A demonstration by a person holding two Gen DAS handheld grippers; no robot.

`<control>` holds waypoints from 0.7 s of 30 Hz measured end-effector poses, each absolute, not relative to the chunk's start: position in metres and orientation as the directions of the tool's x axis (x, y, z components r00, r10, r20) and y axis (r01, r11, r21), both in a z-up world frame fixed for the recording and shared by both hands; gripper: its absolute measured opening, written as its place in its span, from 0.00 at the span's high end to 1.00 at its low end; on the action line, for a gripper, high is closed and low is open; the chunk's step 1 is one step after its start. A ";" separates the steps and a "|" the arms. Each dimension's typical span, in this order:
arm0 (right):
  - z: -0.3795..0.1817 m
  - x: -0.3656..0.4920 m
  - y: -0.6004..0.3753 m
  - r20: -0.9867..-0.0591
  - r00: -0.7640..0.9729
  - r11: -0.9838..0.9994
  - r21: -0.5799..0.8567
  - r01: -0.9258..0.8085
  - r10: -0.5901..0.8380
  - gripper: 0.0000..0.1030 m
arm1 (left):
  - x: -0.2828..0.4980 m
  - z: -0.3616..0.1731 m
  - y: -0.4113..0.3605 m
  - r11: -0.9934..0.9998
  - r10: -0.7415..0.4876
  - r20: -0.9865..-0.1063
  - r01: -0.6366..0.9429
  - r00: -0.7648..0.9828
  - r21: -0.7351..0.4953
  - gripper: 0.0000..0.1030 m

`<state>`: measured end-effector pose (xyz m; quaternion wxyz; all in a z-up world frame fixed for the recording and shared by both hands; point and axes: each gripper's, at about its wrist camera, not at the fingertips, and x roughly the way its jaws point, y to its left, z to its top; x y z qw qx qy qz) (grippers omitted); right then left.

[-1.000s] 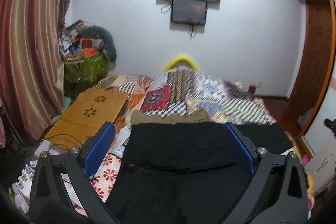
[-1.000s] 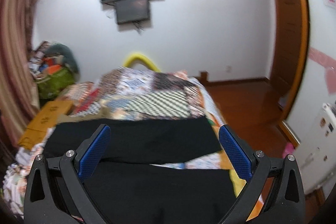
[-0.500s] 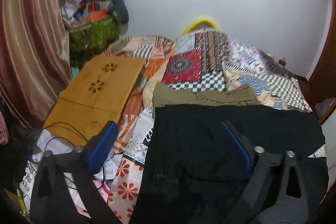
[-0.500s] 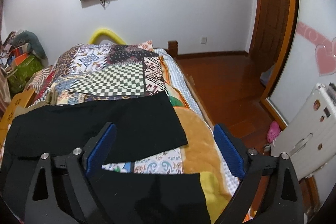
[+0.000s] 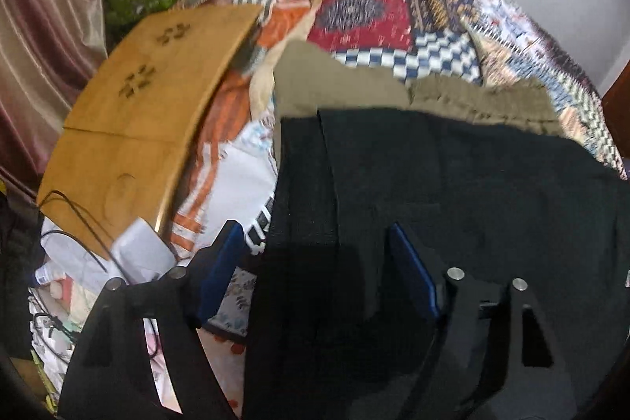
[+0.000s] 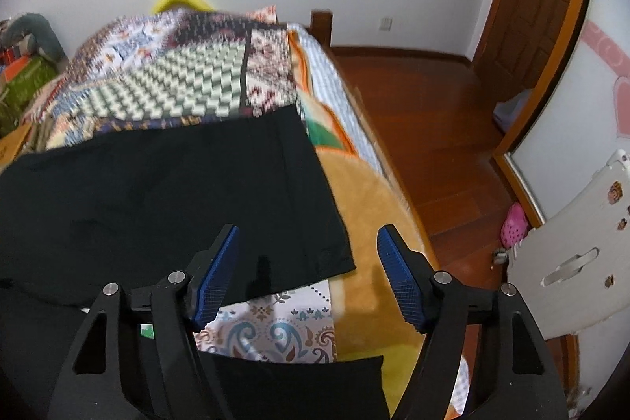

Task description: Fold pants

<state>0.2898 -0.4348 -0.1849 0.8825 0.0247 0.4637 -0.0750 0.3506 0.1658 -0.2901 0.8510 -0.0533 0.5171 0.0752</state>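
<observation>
Black pants point(image 5: 453, 191) lie spread flat on the bed, waist end at the left. My left gripper point(image 5: 315, 274) hangs just over that waist edge. Its jaws are closing, with black cloth below the gap but not pinched by the blue pads point(image 5: 218, 274). In the right wrist view the far pant leg point(image 6: 165, 191) ends in a hem near the bed's right side. My right gripper point(image 6: 307, 278) hovers above that hem corner, jaws closing, no cloth pressed between them. The near leg point(image 6: 299, 384) lies below, between the gripper arms.
Olive trousers point(image 5: 346, 85) lie behind the black ones on a patchwork quilt point(image 5: 397, 14). A wooden lap table point(image 5: 149, 97), cables and papers crowd the bed's left side. To the right are wooden floor point(image 6: 433, 121), a door, a white plastic panel point(image 6: 571, 247) and a pink shoe point(image 6: 514, 229).
Both grippers have come down and tipped toward the pants, the left over the waist edge, the right over the leg hem. Both pairs of jaws have narrowed.
</observation>
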 end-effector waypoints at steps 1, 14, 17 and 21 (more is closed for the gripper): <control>-0.191 0.292 -0.436 -0.832 0.545 0.988 -0.022 0.150 -0.101 0.36 | 0.352 -0.294 0.166 0.983 0.072 -0.890 -0.184 0.450 -0.014 0.25; -0.214 0.299 -0.443 -0.868 0.492 0.991 0.000 0.133 -0.066 0.84 | 0.357 -0.292 0.139 0.993 0.118 -0.875 -0.077 0.470 0.093 0.74; -0.213 0.296 -0.448 -0.869 0.491 0.991 0.013 0.136 -0.056 0.89 | 0.360 -0.291 0.142 0.988 0.148 -0.874 -0.103 0.463 0.113 0.85; -0.213 0.283 -0.450 -0.876 0.480 0.989 0.034 0.147 -0.042 0.90 | 0.366 -0.289 0.151 0.986 0.155 -0.869 -0.134 0.469 0.104 0.91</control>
